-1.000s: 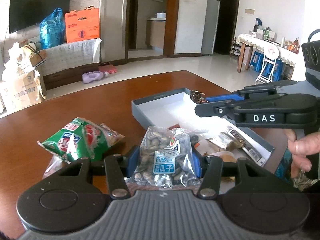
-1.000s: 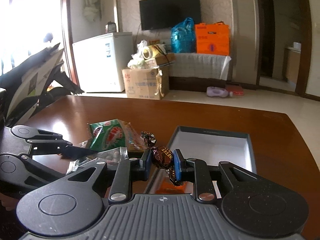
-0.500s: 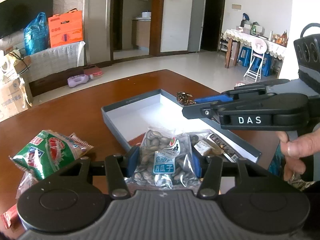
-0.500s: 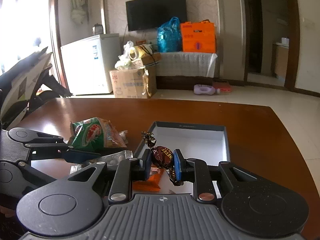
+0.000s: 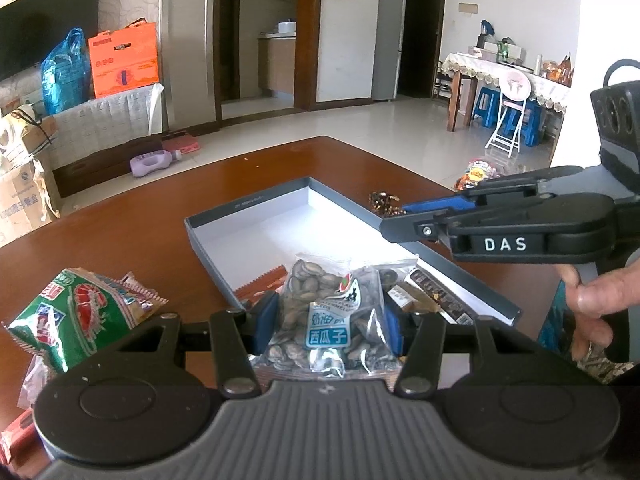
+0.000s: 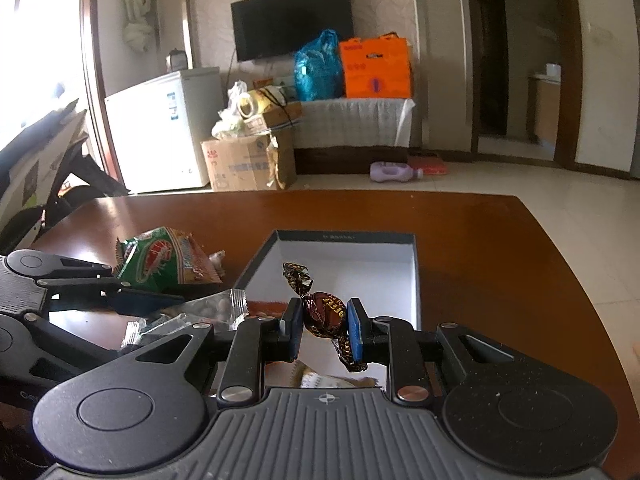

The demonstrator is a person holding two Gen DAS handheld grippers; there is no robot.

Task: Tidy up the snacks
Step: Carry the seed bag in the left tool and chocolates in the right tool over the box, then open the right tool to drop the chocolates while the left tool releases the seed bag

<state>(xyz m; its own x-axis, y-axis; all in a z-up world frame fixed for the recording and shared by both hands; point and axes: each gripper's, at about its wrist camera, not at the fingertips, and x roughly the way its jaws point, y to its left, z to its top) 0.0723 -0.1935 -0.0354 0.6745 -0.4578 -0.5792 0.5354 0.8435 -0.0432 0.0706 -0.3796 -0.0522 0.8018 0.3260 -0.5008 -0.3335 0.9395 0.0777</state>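
Jaws clamped: left gripper on seed packet, right gripper on wrapped candy; both angled down over grey box.

a home, an open living and dining room. a dark tv hangs on a patterned wall above a low bench draped in white cloth, where an orange box and a blue bag sit. a small white freezer stands by a curtained window, a cardboard carton beside it. pale tiled floor runs to wood-framed doorways and a tall fridge. a dining table with a lace cloth has blue stools beneath. a brown wooden table carries snack packets.
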